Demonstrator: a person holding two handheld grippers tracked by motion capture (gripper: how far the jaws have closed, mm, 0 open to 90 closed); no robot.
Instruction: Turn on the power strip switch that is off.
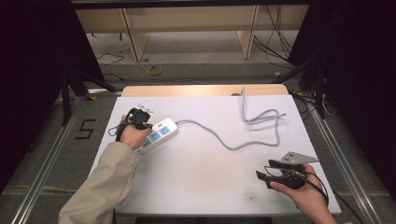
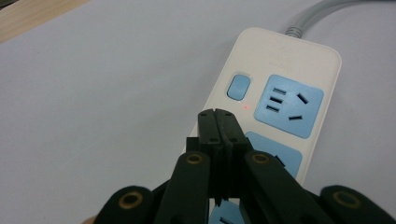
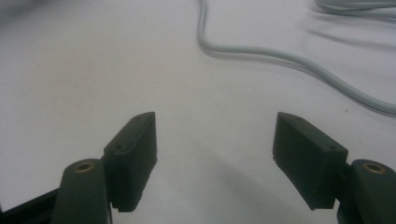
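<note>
A white power strip (image 1: 159, 133) with blue sockets lies at the left of the white mat (image 1: 201, 186), and its grey cable (image 1: 224, 140) snakes off to the right and back. My left gripper (image 1: 147, 126) hovers over the strip, its jaws shut together with nothing between them. In the left gripper view the fingertips (image 2: 218, 116) sit just above the strip (image 2: 280, 60), beside its blue switch (image 2: 238, 87) and a small red light. My right gripper (image 1: 267, 169) rests at the mat's front right, open and empty. In the right gripper view its pads (image 3: 135, 154) stand wide apart over bare mat, with the cable (image 3: 280, 58) farther off.
A wooden table edge (image 1: 201, 89) runs behind the mat. Metal rails (image 1: 345, 168) flank both sides of the table. Loose cables (image 1: 275, 42) lie on the floor beyond, near wooden furniture legs (image 1: 133, 37).
</note>
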